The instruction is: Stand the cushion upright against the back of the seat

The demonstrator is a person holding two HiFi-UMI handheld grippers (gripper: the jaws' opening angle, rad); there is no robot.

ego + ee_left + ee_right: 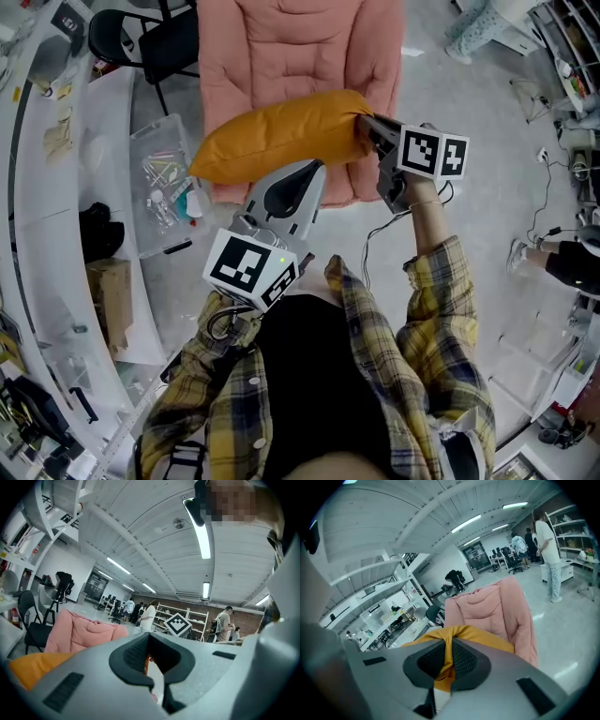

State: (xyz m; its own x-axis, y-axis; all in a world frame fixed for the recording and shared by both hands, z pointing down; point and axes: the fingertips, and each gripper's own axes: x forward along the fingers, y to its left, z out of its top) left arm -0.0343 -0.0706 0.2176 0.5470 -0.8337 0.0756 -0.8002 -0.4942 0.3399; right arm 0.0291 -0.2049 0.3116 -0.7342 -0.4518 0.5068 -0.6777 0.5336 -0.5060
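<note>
**A:** Which way does the cushion (281, 136) run?

**B:** In the head view its long axis goes side to side over the front of the seat (281, 47). The left end sits a little nearer the person than the right. It lies broad and low, not stood upright.

**A:** What has hold of it?

**B:** The right gripper (370, 127) has the right end. Its own view shows a gathered fold of orange cloth between the pads, and the jaws are clamped on it. The left gripper (314, 169) meets the cushion's near edge about midway along — its jaws are drawn almost together on a thin orange sliver.

**A:** What do the gripper views add?

**B:** The pinches themselves, since the head view shows only the gripper bodies. The right gripper view also has the pink seat back rising beyond the cushion. The left gripper view puts most of the cushion off to the lower left of its jaws, with the other gripper's marker cube (178, 624) past them.

**A:** And what shows in the head view alone?

**B:** The whole cushion with both grippers on it — plus a clear bin (169, 183) on the floor beside a white desk (47, 187).
</note>
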